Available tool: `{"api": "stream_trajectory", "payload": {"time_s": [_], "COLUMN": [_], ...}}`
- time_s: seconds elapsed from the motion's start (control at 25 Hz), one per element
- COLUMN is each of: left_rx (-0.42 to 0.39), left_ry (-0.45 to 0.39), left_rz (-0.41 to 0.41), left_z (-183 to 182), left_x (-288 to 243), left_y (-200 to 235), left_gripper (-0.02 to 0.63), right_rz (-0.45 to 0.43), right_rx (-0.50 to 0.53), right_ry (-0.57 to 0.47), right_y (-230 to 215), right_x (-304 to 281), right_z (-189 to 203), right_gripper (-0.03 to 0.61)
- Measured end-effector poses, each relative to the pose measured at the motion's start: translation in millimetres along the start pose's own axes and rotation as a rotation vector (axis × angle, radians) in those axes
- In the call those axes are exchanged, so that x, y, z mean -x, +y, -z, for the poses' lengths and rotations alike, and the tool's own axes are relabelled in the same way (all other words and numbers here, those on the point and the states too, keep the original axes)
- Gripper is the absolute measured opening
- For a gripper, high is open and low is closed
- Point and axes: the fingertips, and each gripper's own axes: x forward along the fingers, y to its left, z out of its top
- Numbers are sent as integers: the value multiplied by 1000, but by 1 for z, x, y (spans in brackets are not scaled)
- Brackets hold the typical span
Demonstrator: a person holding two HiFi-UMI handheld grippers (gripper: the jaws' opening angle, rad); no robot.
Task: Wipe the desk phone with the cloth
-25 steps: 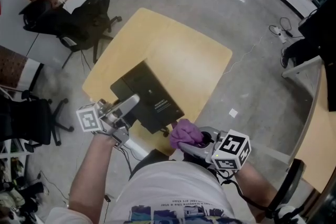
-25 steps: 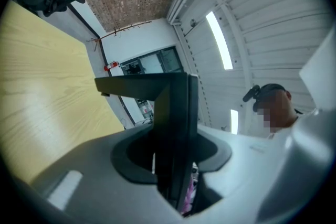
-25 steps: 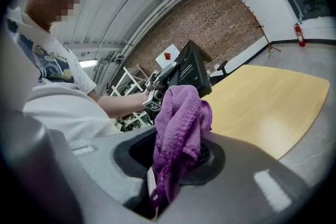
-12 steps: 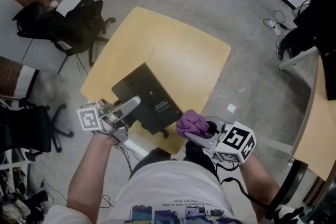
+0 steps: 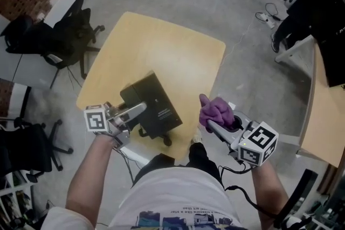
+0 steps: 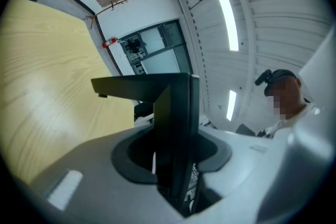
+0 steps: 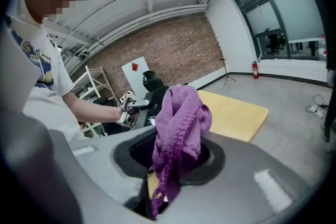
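Phone (image 5: 156, 107): black flat slab with a small white label, at the near-left corner of the surface (image 5: 167, 46), clamped by the left gripper (image 5: 139, 110). Cloth (image 5: 215, 111): purple terry, bunched upright, clamped in the right gripper (image 5: 214, 125), off the surface beyond its near-right edge.

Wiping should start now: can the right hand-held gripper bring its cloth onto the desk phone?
Probably yes. Nothing stands between the cloth in the right hand-held gripper and the desk phone, which the left hand-held gripper grips.
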Motion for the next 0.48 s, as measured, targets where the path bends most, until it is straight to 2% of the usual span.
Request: {"api": "stream_trajectory", "payload": {"time_s": [0.24,0.48], "left_rx": [-19,-36], "left_ry": [168,296], "left_rz": [-16,-18], "left_z": [21,39], "left_x": [-30,-62], "left_y": [47,96], "left_gripper": [178,178], "right_rz": [73,123], "right_rx": [-73,-114], "right_ry": [18,37], "right_y": [13,26], "right_x": [20,38], "right_z": [23,40], "right_gripper": [103,103]}}
